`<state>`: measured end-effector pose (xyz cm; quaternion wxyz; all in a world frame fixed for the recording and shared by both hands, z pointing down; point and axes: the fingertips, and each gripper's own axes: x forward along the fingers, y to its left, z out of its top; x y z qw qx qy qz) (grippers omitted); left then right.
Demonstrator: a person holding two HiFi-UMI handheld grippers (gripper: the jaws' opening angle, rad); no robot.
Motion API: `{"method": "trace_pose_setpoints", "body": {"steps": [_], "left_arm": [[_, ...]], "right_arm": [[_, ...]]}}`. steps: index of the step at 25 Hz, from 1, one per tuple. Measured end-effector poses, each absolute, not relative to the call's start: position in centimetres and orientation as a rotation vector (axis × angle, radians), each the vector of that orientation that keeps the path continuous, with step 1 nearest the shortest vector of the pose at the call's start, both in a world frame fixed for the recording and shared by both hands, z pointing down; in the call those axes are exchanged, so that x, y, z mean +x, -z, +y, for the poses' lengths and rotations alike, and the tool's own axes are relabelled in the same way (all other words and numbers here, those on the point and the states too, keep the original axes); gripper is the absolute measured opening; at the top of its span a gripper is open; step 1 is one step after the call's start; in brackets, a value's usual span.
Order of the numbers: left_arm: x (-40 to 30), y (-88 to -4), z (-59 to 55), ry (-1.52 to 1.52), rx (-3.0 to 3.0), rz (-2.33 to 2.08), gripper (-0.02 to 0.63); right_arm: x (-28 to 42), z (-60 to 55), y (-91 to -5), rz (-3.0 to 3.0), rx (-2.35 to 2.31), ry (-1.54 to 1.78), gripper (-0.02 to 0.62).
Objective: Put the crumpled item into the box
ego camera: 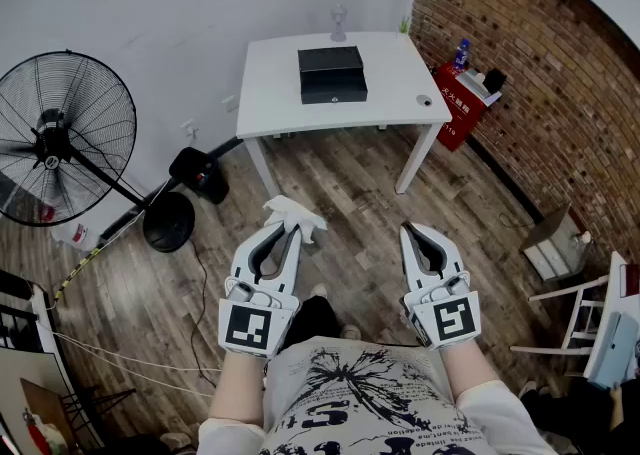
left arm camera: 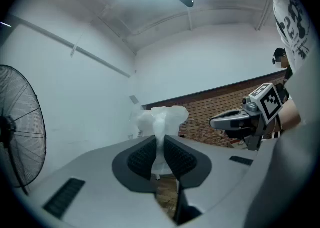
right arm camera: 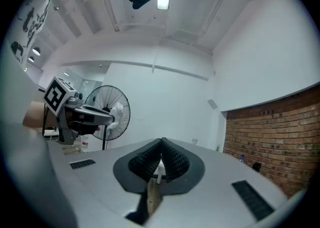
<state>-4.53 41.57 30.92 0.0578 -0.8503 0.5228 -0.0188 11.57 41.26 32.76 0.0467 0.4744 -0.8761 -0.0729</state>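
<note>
the box [ego camera: 332, 74] sits on the table [ego camera: 400, 93], ahead of you. your left hand-held gripper [ego camera: 287, 231] is over the floor [ego camera: 345, 178] before the table, the crumpled item [ego camera: 295, 213] between its jaws. your right hand-held gripper [ego camera: 409, 231] is alongside, to its right. the fan [ego camera: 62, 139] stands to your left.

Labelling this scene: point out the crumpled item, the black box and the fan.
crumpled item [ego camera: 298, 213]: head view, its bunched white middle.
black box [ego camera: 332, 74]: head view, middle of its top.
fan [ego camera: 52, 140]: head view, its dark hub.
</note>
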Motion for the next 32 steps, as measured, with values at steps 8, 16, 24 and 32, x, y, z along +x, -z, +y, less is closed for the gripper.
{"method": "trace_pose_setpoints", "body": {"steps": [8,16,24,32], "left_arm": [[-3.8,-31.3,41.8,0.063,-2.586,1.59,0.058],[-3.0,-32.4,40.5,0.091,-2.617,1.592,0.06],[-1.8,-33.8,35.0,0.102,-2.64,1.597,0.06],[-4.9,-33.8,21.1,0.078,-2.656,1.58,0.06]], "right_arm": [[11.9,41.2,-31.8,-2.732,1.504,0.215,0.013],[14.4,39.7,-34.4,-2.624,1.546,0.114,0.014],[15.9,34.1,-36.3,-2.585,1.57,0.04,0.014],[12.4,20.5,-37.2,-2.559,1.566,0.025,0.014]]}}
